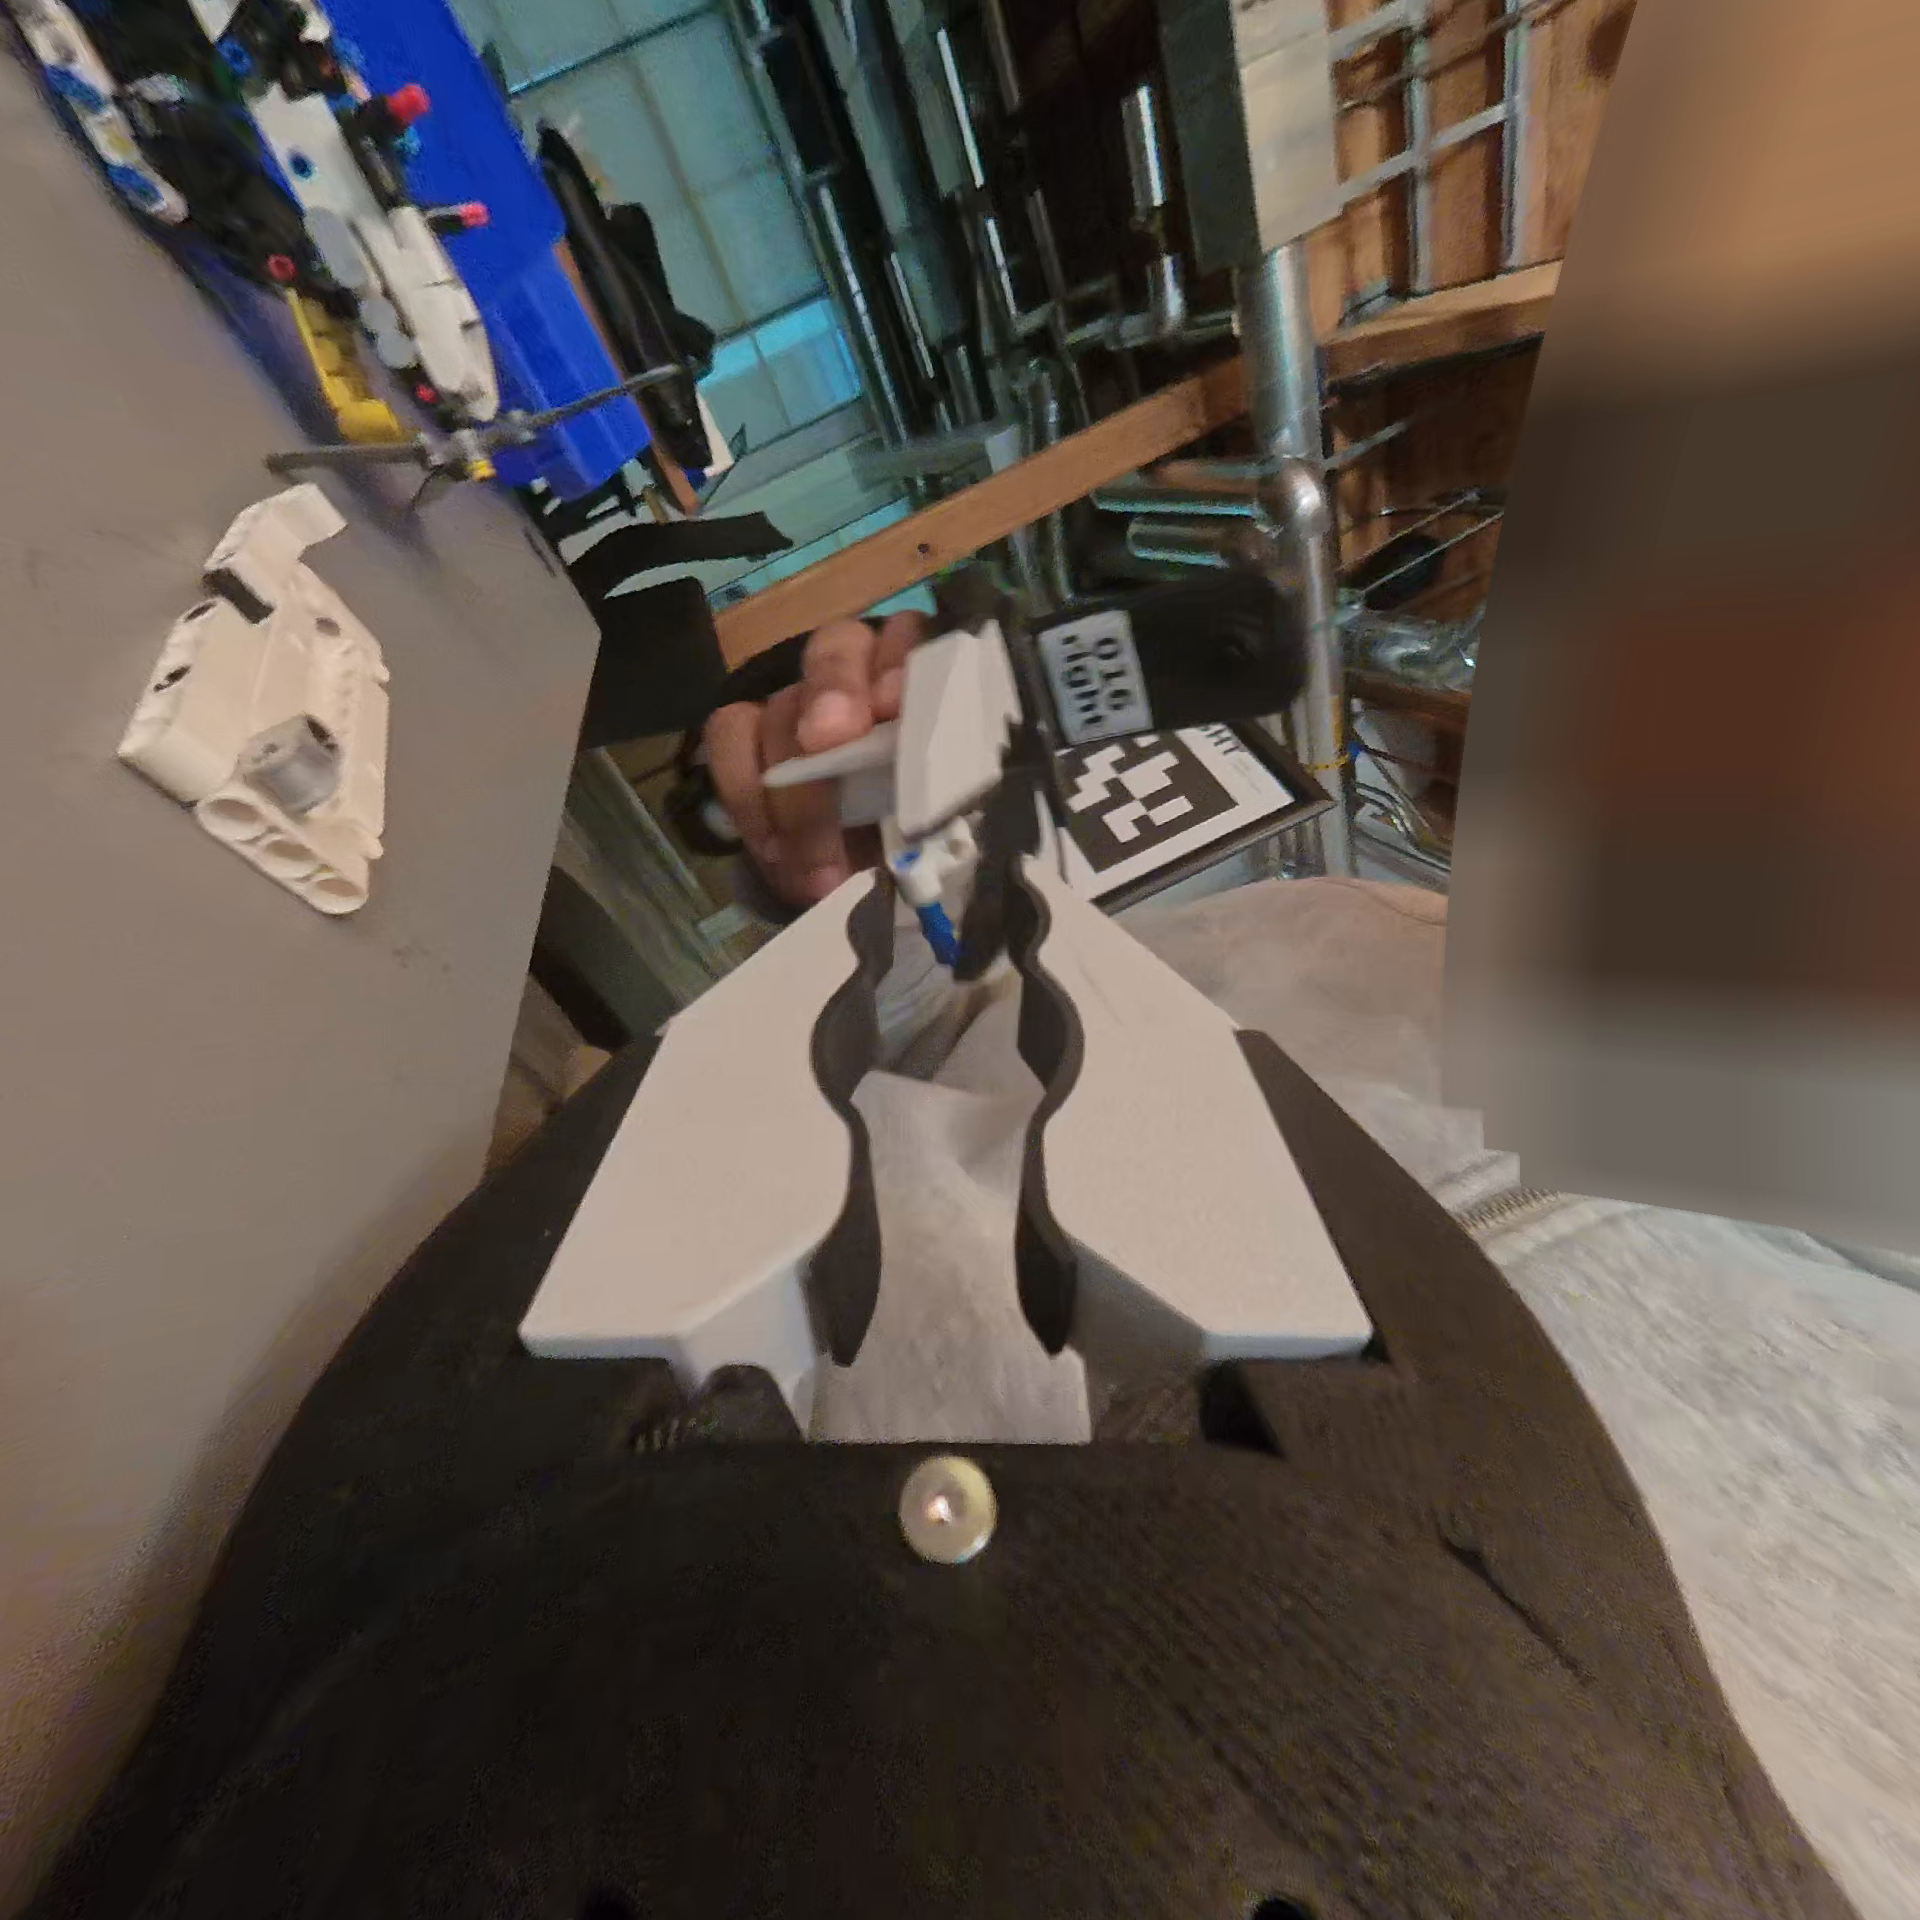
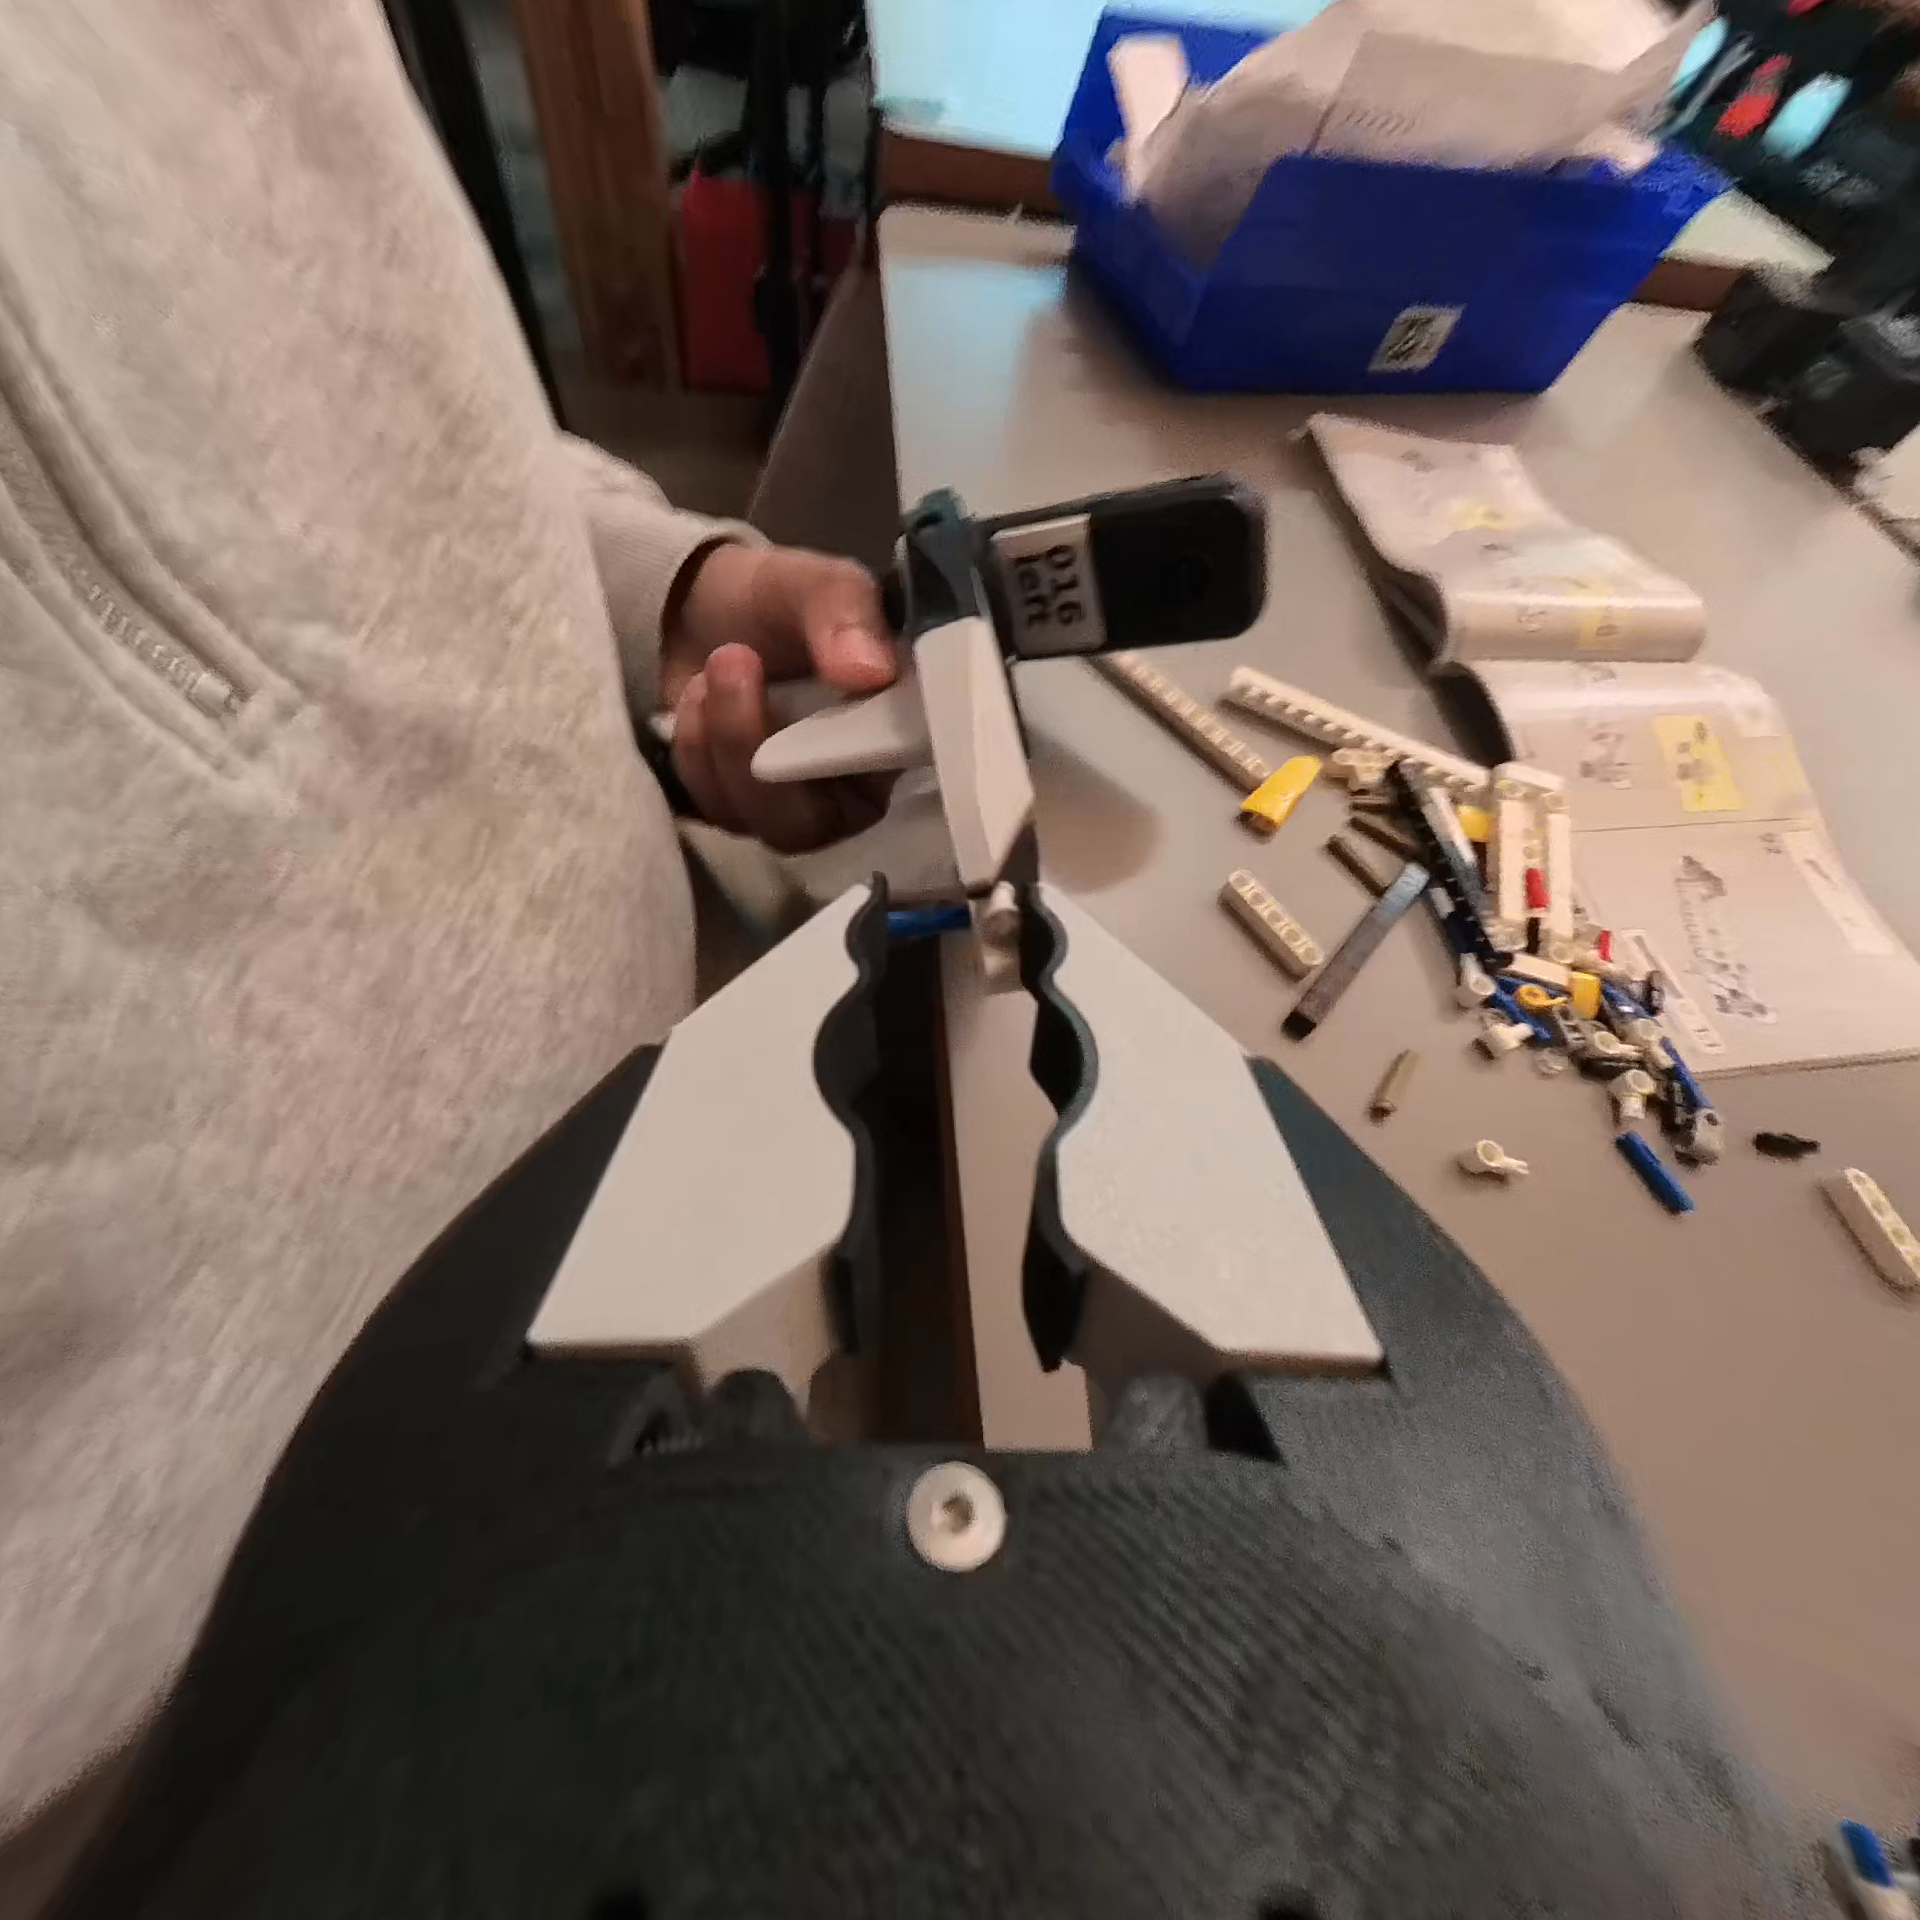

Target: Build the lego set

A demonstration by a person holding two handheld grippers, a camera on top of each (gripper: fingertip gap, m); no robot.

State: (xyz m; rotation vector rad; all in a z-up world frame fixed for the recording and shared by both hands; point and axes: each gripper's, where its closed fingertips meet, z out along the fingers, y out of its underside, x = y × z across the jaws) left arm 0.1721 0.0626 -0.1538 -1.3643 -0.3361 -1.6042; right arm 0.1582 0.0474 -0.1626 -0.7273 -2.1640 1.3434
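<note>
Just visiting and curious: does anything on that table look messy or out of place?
Mostly the loose lego pieces: they lie in a jumbled heap spilling over the open instruction booklet, with a few strays scattered across the grey table.

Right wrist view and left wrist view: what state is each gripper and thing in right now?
left gripper: shut on white connector
right gripper: narrowed around connector, grip unclear
blue pin: stuck in connector
instruction booklet: open, flat on table
blue bin: upright, stuffed with white paper
</note>
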